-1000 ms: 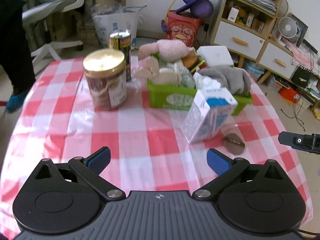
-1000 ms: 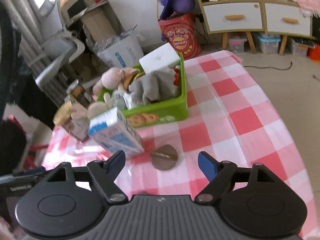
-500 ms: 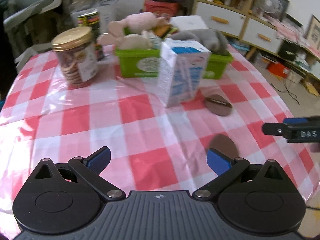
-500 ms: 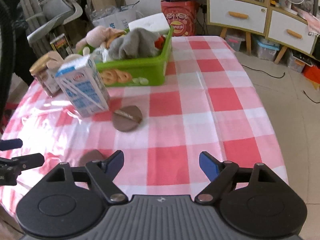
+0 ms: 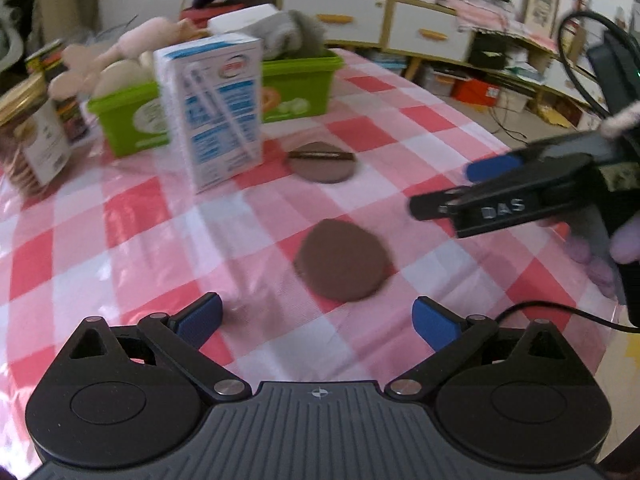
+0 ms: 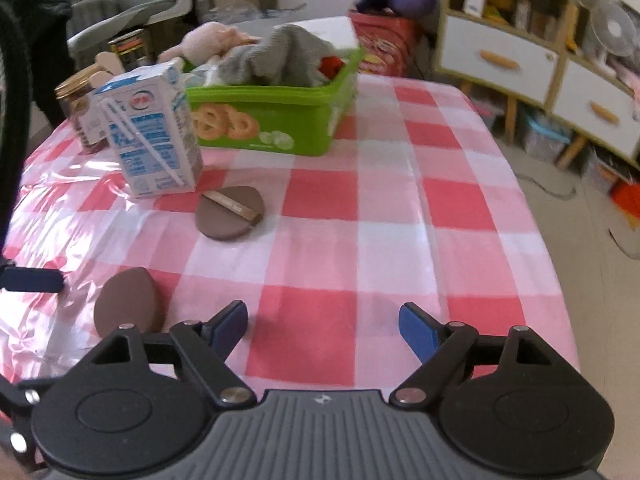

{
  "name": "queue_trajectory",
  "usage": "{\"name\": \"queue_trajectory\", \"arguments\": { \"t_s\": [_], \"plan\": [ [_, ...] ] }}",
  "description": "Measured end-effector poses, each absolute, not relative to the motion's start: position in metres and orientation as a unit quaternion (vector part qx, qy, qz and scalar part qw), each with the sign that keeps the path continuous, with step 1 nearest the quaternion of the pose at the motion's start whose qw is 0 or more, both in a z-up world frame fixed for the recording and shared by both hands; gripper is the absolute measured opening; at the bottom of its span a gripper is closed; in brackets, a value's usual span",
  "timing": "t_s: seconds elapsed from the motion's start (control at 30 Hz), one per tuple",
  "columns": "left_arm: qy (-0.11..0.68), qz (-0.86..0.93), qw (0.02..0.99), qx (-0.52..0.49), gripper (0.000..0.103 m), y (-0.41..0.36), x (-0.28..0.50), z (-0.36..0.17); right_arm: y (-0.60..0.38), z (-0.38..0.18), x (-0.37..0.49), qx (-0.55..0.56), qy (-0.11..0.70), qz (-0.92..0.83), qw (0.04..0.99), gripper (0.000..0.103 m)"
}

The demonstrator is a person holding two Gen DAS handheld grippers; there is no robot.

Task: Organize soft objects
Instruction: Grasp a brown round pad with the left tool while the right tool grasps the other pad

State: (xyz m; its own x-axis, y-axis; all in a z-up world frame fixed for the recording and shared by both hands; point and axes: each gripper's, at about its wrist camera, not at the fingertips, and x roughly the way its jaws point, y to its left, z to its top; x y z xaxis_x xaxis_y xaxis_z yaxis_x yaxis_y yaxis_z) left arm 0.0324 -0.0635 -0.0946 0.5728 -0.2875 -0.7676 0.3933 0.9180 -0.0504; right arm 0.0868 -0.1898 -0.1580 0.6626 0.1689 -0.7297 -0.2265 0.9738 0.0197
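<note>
**Two brown puffs awaiting collection**

On the red-checked tablecloth (image 5: pixel 132 216) we see the left gripper (image 5: pixel 316 316), fingers spread and empty, directly before the near brown puff (image 5: pixel 342 258). The right gripper (image 6: pixel 322 326) is likewise spread, holding nothing. We judge the puff light, soft and compressible; pinch across its rim. Beyond lie the strapped puff (image 5: pixel 322 162), milk carton (image 5: pixel 212 108) and green basket (image 6: pixel 276 114).

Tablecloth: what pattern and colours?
Red, pink and white checks on the tablecloth, clearest in the right wrist view.
</note>
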Motion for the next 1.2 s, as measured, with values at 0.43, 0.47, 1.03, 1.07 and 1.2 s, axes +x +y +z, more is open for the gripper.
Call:
{"name": "queue_trajectory", "arguments": {
  "t_s": [0.43, 0.47, 1.03, 1.07, 1.2],
  "plan": [
    [0.392, -0.196, 0.896, 0.064, 0.063, -0.069, 0.038, -0.093, -0.167, -0.165, 0.104, -0.042, 0.362, 0.131, 0.922, 0.068],
    [0.390, -0.201, 0.896, 0.065, 0.057, -0.069, 0.038, -0.093, -0.165, -0.165, 0.105, -0.042, 0.361, 0.132, 0.922, 0.068],
    [0.379, -0.149, 0.910, 0.075, 0.049, -0.035, 0.047, -0.093, -0.145, -0.166, 0.114, -0.045, 0.350, 0.134, 0.926, 0.068],
    [0.378, -0.137, 0.913, 0.073, 0.049, -0.030, 0.049, -0.094, -0.143, -0.166, 0.115, -0.044, 0.349, 0.133, 0.927, 0.068],
    [0.374, -0.101, 0.920, 0.064, 0.053, -0.015, 0.055, -0.094, -0.134, -0.167, 0.118, -0.044, 0.343, 0.133, 0.929, 0.067]
  ]
}}
